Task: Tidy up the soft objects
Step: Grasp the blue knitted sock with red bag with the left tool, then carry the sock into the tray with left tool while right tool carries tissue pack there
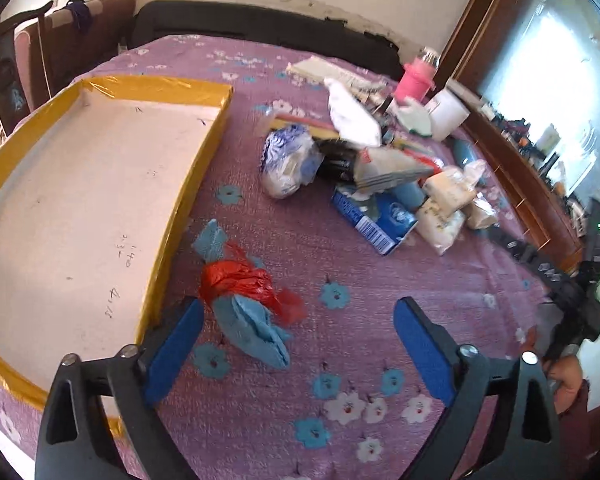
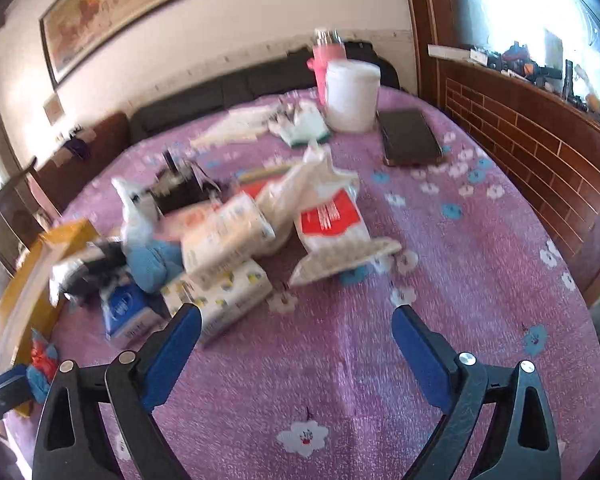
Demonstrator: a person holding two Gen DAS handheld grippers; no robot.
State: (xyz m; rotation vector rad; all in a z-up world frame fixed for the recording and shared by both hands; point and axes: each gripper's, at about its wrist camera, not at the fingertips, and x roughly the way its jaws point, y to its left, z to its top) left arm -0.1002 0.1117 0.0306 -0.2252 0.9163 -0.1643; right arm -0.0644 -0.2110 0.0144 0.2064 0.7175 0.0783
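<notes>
A blue cloth tied with a red plastic bag [image 1: 244, 300] lies on the purple flowered bedspread [image 1: 340, 264], just right of a shallow yellow-rimmed box [image 1: 188, 184] with a bare white floor. My left gripper [image 1: 298, 312] is open above the cloth, its left finger beside it. A pile of soft goods lies beyond: a blue-white plastic bag [image 1: 286, 160], a blue tissue pack [image 1: 374, 216] and white tissue packs [image 1: 444, 200]. My right gripper [image 2: 296, 320] is open and empty, close to a tissue pack [image 2: 224, 300] at the pile's near edge. The cloth also shows at far left [image 2: 40, 364].
A pink bottle [image 2: 326, 60], a white tub [image 2: 352, 94] and a dark phone [image 2: 410, 136] stand at the bed's far side. A wooden panel [image 2: 532, 152] runs along the right. A dark headboard [image 1: 260, 28] lies behind.
</notes>
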